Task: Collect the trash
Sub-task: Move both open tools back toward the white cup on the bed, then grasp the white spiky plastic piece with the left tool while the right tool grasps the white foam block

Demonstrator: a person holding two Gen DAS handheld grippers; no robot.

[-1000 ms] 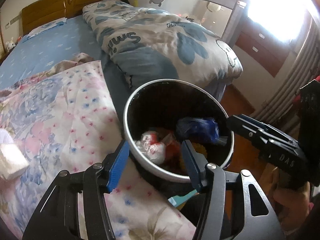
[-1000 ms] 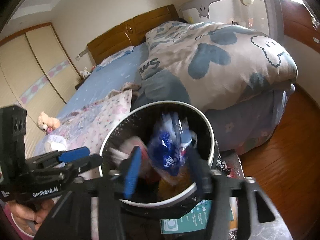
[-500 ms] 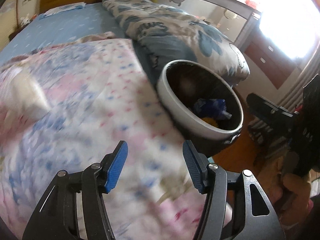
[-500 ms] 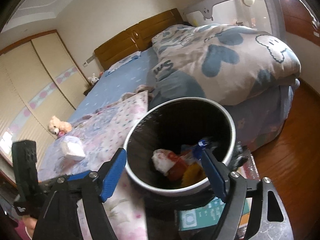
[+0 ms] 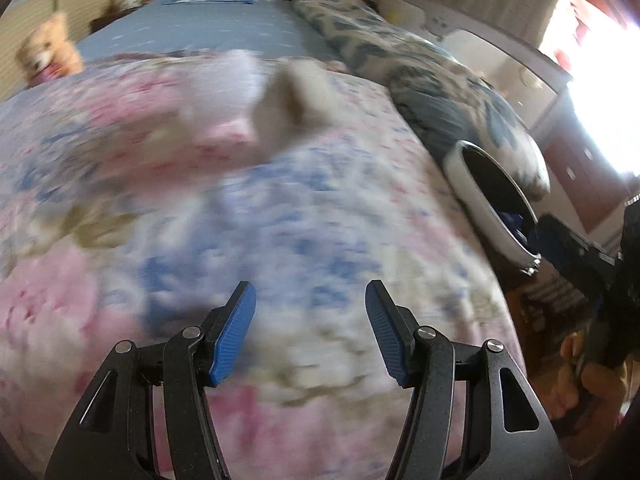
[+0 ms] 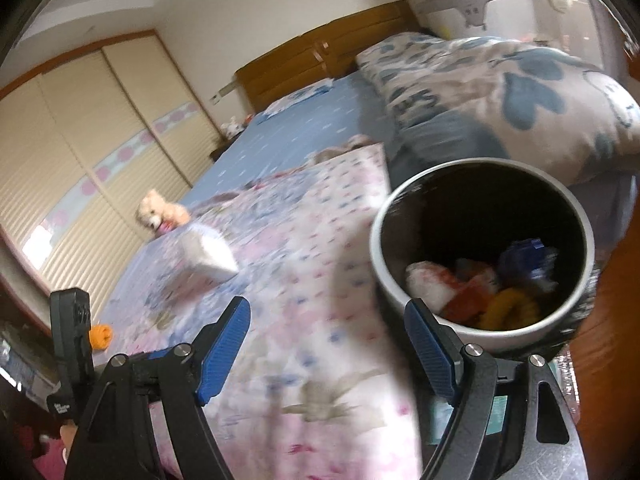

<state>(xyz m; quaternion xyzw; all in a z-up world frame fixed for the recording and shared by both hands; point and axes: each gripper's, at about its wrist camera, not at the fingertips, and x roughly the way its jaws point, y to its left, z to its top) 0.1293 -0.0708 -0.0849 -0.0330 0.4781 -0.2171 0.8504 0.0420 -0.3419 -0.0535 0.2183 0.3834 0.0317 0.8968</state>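
1. Left gripper (image 5: 308, 332): jaws apart, nothing between them, over the floral quilt (image 5: 280, 240). A second ago it framed the trash bin (image 5: 480, 200); the bin now sits at the right edge of its view.
2. Right gripper (image 6: 328, 344): jaws apart and empty. A second ago the blue wrapper (image 6: 524, 258) was between them; it now lies inside the bin (image 6: 384, 264), lower right of frame.
3. Only the right view shows the bin contents: white, red and yellow scraps beside the wrapper. It also shows an orange scrap (image 6: 100, 336) at left.
4. White crumpled trash (image 5: 288, 100) sits on the quilt, upper centre of the left view, blurred. Teddy bear (image 5: 44, 56) upper left. Nothing blocks the path.
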